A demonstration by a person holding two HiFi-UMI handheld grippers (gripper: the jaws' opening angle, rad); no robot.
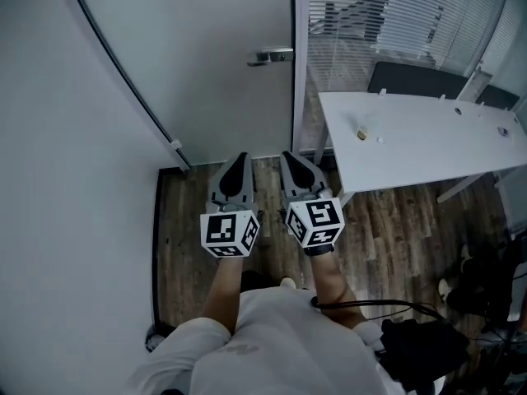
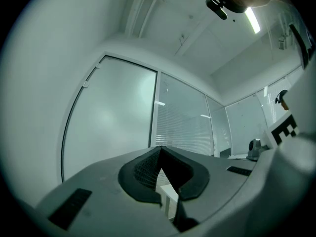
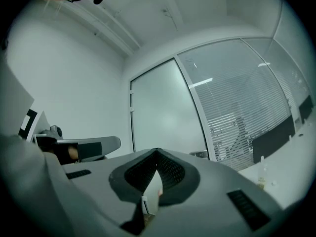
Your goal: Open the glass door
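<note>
The frosted glass door [image 1: 214, 64] stands closed ahead of me, its metal lever handle [image 1: 272, 56] by the right edge, next to the white frame post [image 1: 300, 72]. My left gripper [image 1: 240, 158] and right gripper [image 1: 289, 155] are held side by side over the wood floor, pointing at the door's lower part and well short of it. Both are shut and hold nothing. In the left gripper view the closed jaws meet at the left gripper [image 2: 160, 150] tip before the door [image 2: 113, 117]. In the right gripper view the right gripper [image 3: 157, 152] faces the door [image 3: 163, 112], with the handle [image 3: 200, 154] to the right.
A white wall [image 1: 58, 179] runs close along my left. A white table [image 1: 412, 138] with a few small items stands at the right, black chairs [image 1: 416, 79] behind it. A glass partition with blinds [image 1: 387, 23] continues right of the door. Dark bags [image 1: 428, 344] lie at lower right.
</note>
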